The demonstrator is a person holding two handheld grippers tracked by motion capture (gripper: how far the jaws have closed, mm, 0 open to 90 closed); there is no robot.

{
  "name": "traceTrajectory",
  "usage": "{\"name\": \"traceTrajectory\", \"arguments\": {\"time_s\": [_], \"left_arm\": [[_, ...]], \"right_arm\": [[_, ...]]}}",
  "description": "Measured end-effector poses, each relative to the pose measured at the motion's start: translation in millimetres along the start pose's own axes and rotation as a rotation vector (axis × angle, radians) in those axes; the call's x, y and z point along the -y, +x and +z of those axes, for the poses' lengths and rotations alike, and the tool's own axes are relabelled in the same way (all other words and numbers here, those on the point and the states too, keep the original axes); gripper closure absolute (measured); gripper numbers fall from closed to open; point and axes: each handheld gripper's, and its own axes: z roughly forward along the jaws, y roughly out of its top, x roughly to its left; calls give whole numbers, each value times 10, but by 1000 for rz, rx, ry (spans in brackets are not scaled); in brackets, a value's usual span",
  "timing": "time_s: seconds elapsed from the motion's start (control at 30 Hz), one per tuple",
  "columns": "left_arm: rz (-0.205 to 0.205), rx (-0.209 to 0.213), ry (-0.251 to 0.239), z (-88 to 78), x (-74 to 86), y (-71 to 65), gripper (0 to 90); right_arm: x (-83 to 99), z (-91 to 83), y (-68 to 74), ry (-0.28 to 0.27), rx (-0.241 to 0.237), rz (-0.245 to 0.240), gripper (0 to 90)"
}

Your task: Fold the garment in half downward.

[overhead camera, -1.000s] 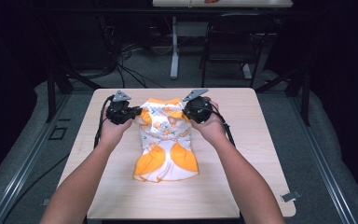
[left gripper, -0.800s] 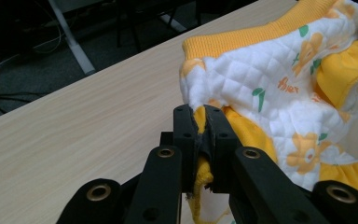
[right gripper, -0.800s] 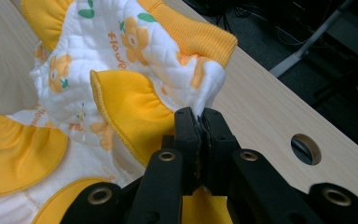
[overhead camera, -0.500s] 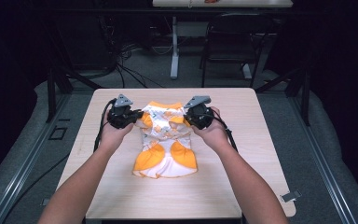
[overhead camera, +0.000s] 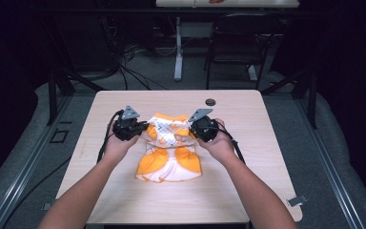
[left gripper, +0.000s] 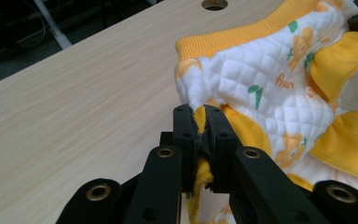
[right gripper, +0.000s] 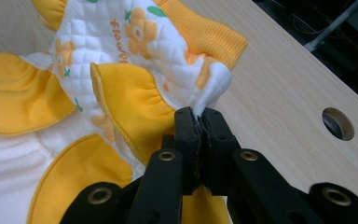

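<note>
My left gripper (left gripper: pixel 200 122) had its black jaws clamped on a pinch of the small quilted white-and-orange baby garment (overhead camera: pixel 170 149), the fabric bunched between the pads at the garment's upper corner. My right gripper (right gripper: pixel 199 122) was closed just as tightly on the opposite upper corner, white quilting and an orange ruffle pressed between its jaws. From above, my left gripper (overhead camera: pixel 126 128) and right gripper (overhead camera: pixel 204 128) sat at either side of the garment's top edge, which stretched between them. The rest of the garment ran from my jaws back toward me, its orange skirt panels lying on the light wooden table (overhead camera: pixel 248 181). Beyond my right jaws, a round hole (right gripper: pixel 338 123) showed in the tabletop.
</note>
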Motion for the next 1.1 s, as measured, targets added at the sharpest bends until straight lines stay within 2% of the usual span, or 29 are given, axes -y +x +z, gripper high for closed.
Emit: {"name": "traceTrajectory", "arguments": {"time_s": [0.23, 0.33, 0.5, 0.63, 0.83, 0.87, 0.93, 1.03, 1.1], "left_arm": [[-3, 13, 18, 2, 117, -29, 847], [-5, 20, 25, 0, 207, -72, 846], [-14, 33, 29, -6, 306, -108, 846], [-6, 55, 37, -24, 405, -176, 846], [-1, 68, 38, -44, 486, -237, 844], [-2, 72, 40, -41, 522, -258, 844], [-3, 75, 43, -40, 562, -284, 843], [-5, 83, 41, -51, 626, -327, 839], [-3, 93, 40, -63, 663, -351, 834]], "right_arm": [[64, 3, 71, -6, -10, 1, 853], [109, 37, 146, 12, -12, -26, 853], [165, 42, 219, 13, -24, -41, 853], [220, 33, 304, 36, -31, -81, 853], [310, 44, 368, 43, -44, -79, 850], [333, 40, 391, 57, -44, -93, 849], [359, 33, 411, 49, -57, -70, 848], [407, 32, 459, 55, -63, -79, 845], [447, 38, 487, 54, -70, -66, 843]]}}
